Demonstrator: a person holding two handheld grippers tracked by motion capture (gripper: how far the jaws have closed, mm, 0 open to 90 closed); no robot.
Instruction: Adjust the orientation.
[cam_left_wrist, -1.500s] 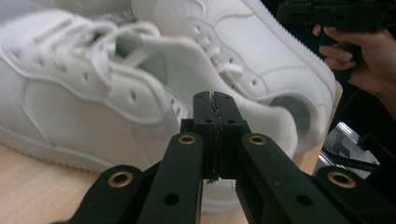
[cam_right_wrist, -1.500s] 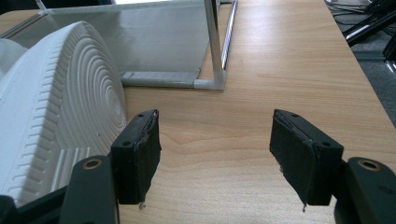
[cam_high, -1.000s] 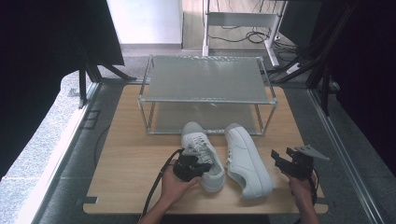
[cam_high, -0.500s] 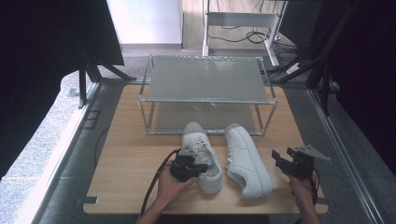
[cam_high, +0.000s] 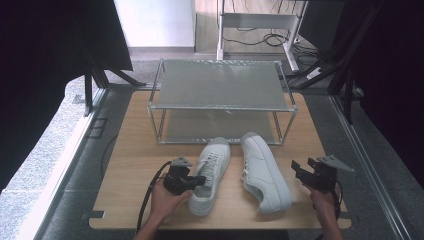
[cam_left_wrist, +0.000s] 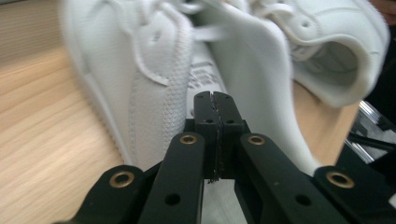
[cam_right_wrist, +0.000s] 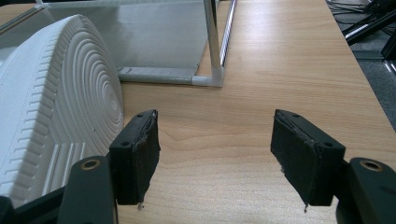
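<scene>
High view: two white sneakers are seen on the wooden table (cam_high: 125, 165), in front of the two-tier metal shoe rack (cam_high: 220, 100). Both rack shelves are bare, so nothing is judged stowed yet. The left sneaker (cam_high: 210, 175) lies toe toward the rack, and the left gripper (cam_high: 197, 181) is set against its near side by the collar. The right sneaker (cam_high: 265, 172) lies just beside it, tipped onto its side. The right gripper (cam_high: 299, 172) is held apart from it, near the table's right edge.

Left gripper view: the jaws are seen clenched tight, pads pressed together with no gap. The left sneaker (cam_left_wrist: 154, 70) is seen close behind the tips, mesh side and tongue in front. Whether a sliver of fabric or lace is pinched cannot be told; nothing is visible between the pads. The right sneaker's (cam_left_wrist: 327, 51) heel opening shows beyond.

Right gripper view: the jaws are spread wide and nothing is between them. The ribbed sole of the right sneaker (cam_right_wrist: 56, 107) stands just left of the left jaw, not touched. A rack (cam_right_wrist: 205, 56) corner post is seen ahead.

Judged stage: early. The first shoe is only being engaged; both lifts and placements onto the rack are left.
</scene>
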